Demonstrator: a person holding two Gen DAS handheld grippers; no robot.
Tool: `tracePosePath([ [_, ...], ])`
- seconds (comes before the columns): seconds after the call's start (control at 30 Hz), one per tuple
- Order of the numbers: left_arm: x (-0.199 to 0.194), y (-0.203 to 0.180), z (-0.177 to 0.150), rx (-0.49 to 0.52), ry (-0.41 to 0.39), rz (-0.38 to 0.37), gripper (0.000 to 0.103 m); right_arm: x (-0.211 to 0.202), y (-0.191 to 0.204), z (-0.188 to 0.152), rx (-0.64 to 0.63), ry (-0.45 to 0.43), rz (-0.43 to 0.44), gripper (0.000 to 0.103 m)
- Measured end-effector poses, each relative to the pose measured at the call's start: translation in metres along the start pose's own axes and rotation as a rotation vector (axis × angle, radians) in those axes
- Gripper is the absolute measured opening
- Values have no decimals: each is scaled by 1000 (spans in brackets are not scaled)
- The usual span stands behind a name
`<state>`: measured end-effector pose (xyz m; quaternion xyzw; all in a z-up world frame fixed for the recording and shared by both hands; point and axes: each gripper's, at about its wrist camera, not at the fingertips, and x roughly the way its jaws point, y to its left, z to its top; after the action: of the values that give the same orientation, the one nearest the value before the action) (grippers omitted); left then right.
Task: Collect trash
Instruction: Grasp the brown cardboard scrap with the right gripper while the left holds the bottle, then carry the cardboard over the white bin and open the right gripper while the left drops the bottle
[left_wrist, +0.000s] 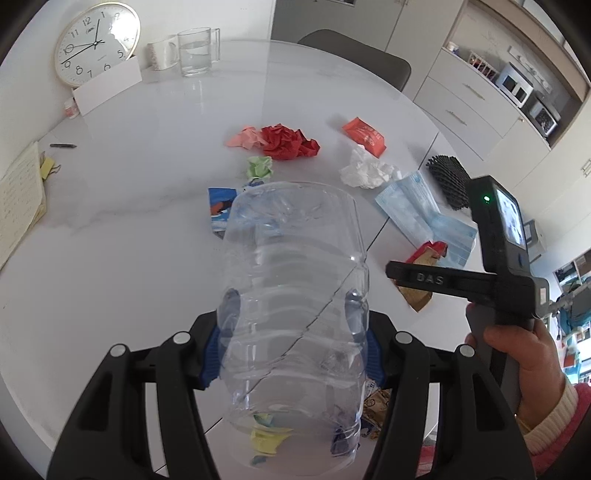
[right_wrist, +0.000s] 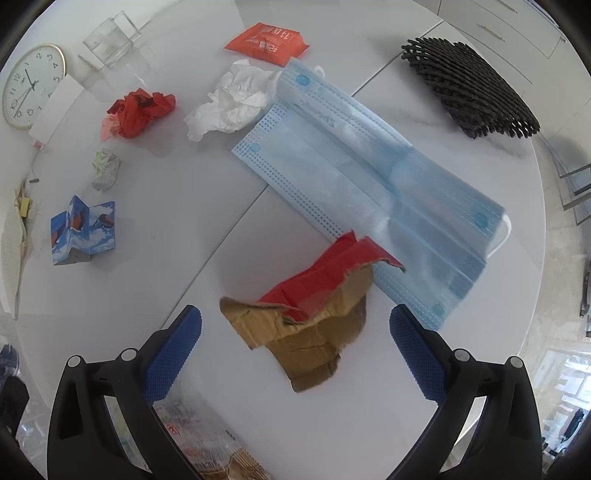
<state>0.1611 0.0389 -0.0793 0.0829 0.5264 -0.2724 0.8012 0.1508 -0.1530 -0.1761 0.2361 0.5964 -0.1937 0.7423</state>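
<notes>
The left gripper (left_wrist: 291, 347) is clamped on a clear plastic bottle (left_wrist: 291, 295), its blue pads (left_wrist: 212, 354) pressing the ribbed sides, so the bottle hangs lifted above the white tabletop (left_wrist: 129, 221). The bottle's far end blocks part of the view of the folded blue printed paper (left_wrist: 219, 206) behind it. Through its near end, yellow paper scraps (left_wrist: 267, 437) show, though whether they lie inside or under it I cannot tell.

The right gripper (right_wrist: 295, 347) has its jaws spread wide, nothing between the pads, pointing down over a torn red and brown wrapper (right_wrist: 314, 314). The wrapper sits on bare tabletop with free room on its near and left sides; its red end touches a blue face mask (right_wrist: 369, 177), which stretches diagonally toward the table's right edge. A crumpled white tissue (right_wrist: 232, 103) touches the mask's far end, and an orange-red packet (right_wrist: 269, 42) lies just beyond. A black mesh piece (right_wrist: 469, 85) rests near the far right edge.

Toward the middle of the tabletop lie a crumpled red paper (right_wrist: 142, 110) and a small green-white wad (right_wrist: 106, 168), apart from each other. A seam (right_wrist: 221, 247) runs across the tabletop. Along the far left edge stand a clock (left_wrist: 96, 42), a mug (left_wrist: 162, 53) and a glass jug (left_wrist: 195, 51).
</notes>
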Motion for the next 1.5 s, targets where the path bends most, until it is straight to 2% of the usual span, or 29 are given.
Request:
tracePosePath([
  [0.03,1,-1,-1,6,0,3,58,1,6,-1,-3,-2,2,90],
  [0.13,2,-3,-2,17,-2,11,58,3,12,-2,-31,-18,-4,71],
  [0.37,2,0,-5,16,7,14,58,1,16,-15,-70,-29,45,70],
  [0.43,0,-2,-5,22,2,16,58,-7,5,-22,-79,-41,67,70],
  [0.53,-5,-7,-4,42,-10,19,58,-28,-5,-34,-108,-73,104,70],
  [0.63,-12,-19,-4,74,-24,17,58,-56,-21,-48,-145,-122,94,70],
  [0.77,-19,-41,-6,111,-29,-12,58,-84,-56,-62,-121,-158,78,70],
  [0.97,-16,-99,-20,207,12,-72,58,-108,-128,-88,-57,-190,3,70],
  [1.1,-4,-156,-33,323,63,-150,58,-116,-177,-111,-16,-191,-43,70],
  [1.27,30,-249,-55,482,163,-261,58,-117,-252,-126,24,-163,-70,70],
  [1.4,60,-309,-71,528,215,-279,58,-99,-297,-133,-9,-118,-69,71],
  [1.5,75,-342,-80,512,238,-278,58,-56,-327,-136,-48,-38,-15,71],
])
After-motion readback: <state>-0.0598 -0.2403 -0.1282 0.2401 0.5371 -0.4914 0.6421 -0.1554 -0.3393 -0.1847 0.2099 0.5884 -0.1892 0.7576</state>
